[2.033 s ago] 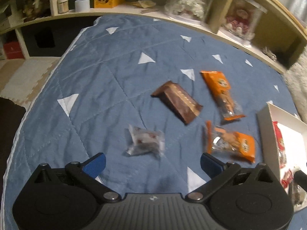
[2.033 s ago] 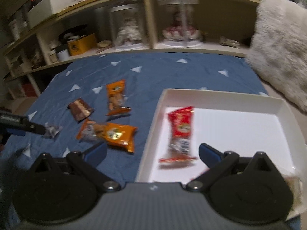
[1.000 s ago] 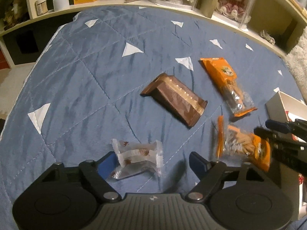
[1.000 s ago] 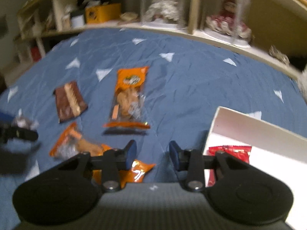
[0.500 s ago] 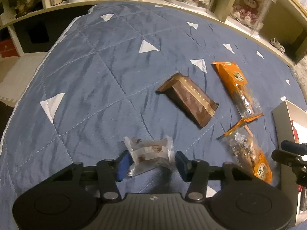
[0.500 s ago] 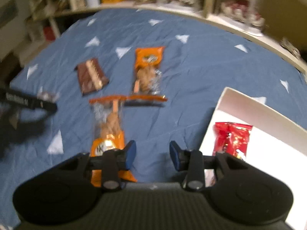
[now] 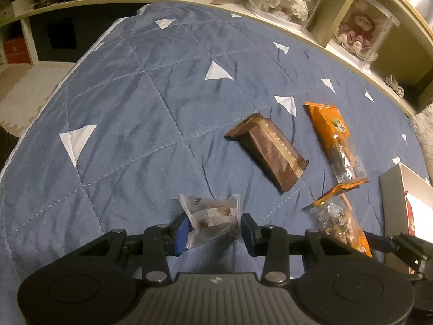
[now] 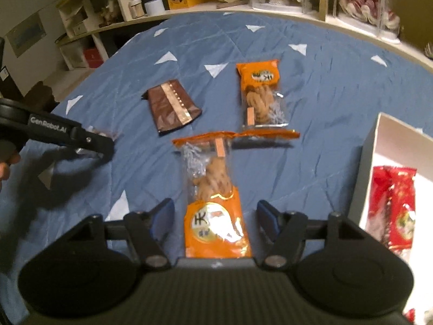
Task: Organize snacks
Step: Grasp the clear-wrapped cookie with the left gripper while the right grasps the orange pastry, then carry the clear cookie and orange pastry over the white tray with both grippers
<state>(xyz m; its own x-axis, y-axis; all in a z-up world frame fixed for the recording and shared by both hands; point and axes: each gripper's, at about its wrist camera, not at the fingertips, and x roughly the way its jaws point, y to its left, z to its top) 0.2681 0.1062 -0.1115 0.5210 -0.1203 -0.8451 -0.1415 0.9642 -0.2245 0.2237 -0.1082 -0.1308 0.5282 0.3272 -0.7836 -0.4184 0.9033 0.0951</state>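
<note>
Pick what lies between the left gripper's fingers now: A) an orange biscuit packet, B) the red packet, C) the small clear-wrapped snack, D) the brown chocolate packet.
C: the left gripper has its fingers closed against both sides of the small clear-wrapped snack on the blue quilt.

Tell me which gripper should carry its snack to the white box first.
Right. The right gripper is open around the orange snack pack, beside the white box. The left gripper pinches the clear wrapped snack farther away.
</note>
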